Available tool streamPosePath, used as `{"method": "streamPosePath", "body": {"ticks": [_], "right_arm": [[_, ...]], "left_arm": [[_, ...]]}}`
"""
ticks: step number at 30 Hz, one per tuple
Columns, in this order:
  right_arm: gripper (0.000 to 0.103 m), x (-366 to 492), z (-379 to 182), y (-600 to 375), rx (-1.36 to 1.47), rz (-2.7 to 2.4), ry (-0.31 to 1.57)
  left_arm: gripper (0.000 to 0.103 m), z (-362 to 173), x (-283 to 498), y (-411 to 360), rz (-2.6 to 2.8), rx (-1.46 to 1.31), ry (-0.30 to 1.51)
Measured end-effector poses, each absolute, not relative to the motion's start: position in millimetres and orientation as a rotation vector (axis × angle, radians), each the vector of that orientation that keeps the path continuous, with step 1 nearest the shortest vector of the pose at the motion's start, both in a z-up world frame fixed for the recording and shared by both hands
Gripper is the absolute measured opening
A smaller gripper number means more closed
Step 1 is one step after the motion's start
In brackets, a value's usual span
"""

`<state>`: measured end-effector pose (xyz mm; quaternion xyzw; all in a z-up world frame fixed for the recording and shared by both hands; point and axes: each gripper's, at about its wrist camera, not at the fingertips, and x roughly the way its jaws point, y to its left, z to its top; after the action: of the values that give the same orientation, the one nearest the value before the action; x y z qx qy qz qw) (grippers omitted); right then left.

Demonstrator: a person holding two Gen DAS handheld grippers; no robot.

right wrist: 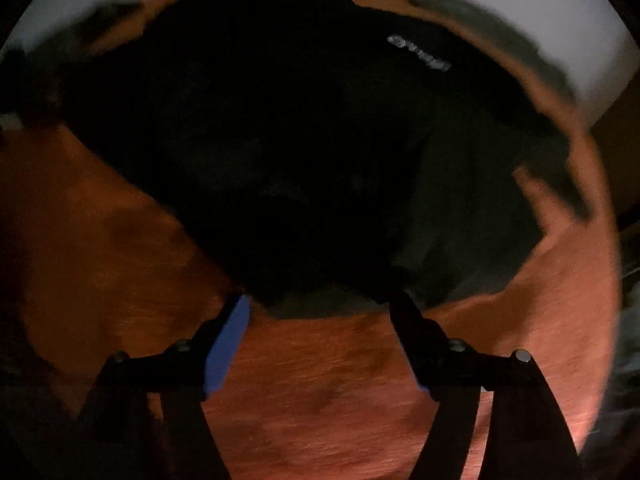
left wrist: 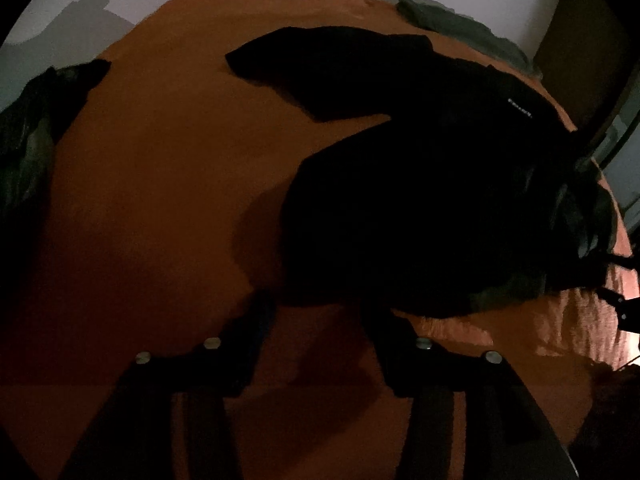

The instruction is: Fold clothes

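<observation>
I see the black garment point(left wrist: 420, 200) lying crumpled on the orange bed point(left wrist: 160, 200), one part stretched out across it away from me. My left gripper point(left wrist: 320, 308) hangs over the garment's near edge with its jaws apart and nothing between them. My right gripper point(right wrist: 320, 308) also has its jaws apart, empty, tips at the cloth's near edge.

Black garment point(left wrist: 420, 208) with small white logo, rumpled on orange bedspread point(left wrist: 160, 200)
</observation>
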<state>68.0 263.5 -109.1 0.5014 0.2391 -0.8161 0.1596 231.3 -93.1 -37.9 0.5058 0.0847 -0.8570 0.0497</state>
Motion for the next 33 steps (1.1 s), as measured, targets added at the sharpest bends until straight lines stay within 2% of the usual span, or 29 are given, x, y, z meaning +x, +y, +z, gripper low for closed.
{"method": "streamPosePath", "body": {"ticks": [1, 3, 5, 6, 8, 10, 15, 16, 18, 19, 20, 23, 25, 27, 28, 29, 32, 33], "right_arm": [[0.072, 69.9, -106.6, 262.7, 1.409, -2.357, 0.708], [0.071, 74.6, -91.3, 268.0, 1.349, -2.418, 0.633], [0.044, 76.4, -79.8, 278.0, 1.306, -2.494, 0.561], [0.038, 77.7, -76.2, 279.9, 1.306, -2.529, 0.538], [0.014, 78.6, -69.6, 294.2, 1.314, -2.572, 0.490], [0.000, 77.0, -71.2, 300.9, 1.330, -2.579, 0.498], [0.000, 63.2, -82.2, 284.0, 1.377, -2.473, 0.471], [0.004, 62.5, -84.4, 281.2, 1.385, -2.438, 0.466], [0.032, 65.5, -87.0, 271.6, 1.383, -2.373, 0.491], [0.062, 69.5, -88.4, 265.1, 1.369, -2.336, 0.521], [0.073, 74.2, -89.8, 258.2, 1.350, -2.297, 0.555], [0.073, 87.1, -101.9, 234.9, 1.290, -2.244, 0.778], [0.073, 91.3, -116.9, 221.8, 1.234, -2.269, 1.029], [0.051, 86.4, -126.4, 222.8, 1.199, -2.269, 1.081], [0.014, 83.6, -127.2, 224.2, 1.203, -2.269, 1.058], [0.005, 81.8, -121.2, 228.4, 1.200, -2.288, 1.002], [0.005, 77.5, -98.1, 243.1, 1.174, -2.355, 0.809], [0.005, 74.5, -87.9, 253.2, 1.180, -2.362, 0.687]], "left_arm": [[0.054, -36.1, 231.3, -92.7, -2.615, 1.533, 0.268], [0.054, -32.5, 233.1, -94.4, -2.627, 1.515, 0.313], [0.054, -30.5, 233.7, -97.4, -2.623, 1.498, 0.354], [0.054, -30.7, 233.9, -99.1, -2.615, 1.496, 0.370], [0.054, -31.9, 234.5, -101.9, -2.601, 1.491, 0.396], [0.054, -35.8, 225.1, -94.1, -2.591, 1.491, 0.411], [0.055, -36.6, 222.7, -92.7, -2.593, 1.489, 0.399], [0.055, -36.0, 221.8, -94.2, -2.593, 1.489, 0.397], [0.055, -35.1, 220.8, -95.6, -2.596, 1.486, 0.401], [0.055, -34.7, 220.3, -96.1, -2.599, 1.484, 0.404], [0.055, -34.3, 219.8, -96.3, -2.601, 1.483, 0.407], [0.055, -34.0, 217.7, -96.4, -2.607, 1.479, 0.424], [0.055, -35.2, 215.9, -96.0, -2.599, 1.479, 0.445], [0.055, -36.6, 214.5, -95.5, -2.590, 1.483, 0.471], [0.055, -36.8, 214.8, -95.1, -2.587, 1.483, 0.479], [0.055, -36.4, 215.6, -94.4, -2.587, 1.483, 0.479], [0.055, -35.1, 218.3, -92.1, -2.589, 1.481, 0.469], [0.055, -34.9, 220.1, -91.4, -2.589, 1.477, 0.466]]}}
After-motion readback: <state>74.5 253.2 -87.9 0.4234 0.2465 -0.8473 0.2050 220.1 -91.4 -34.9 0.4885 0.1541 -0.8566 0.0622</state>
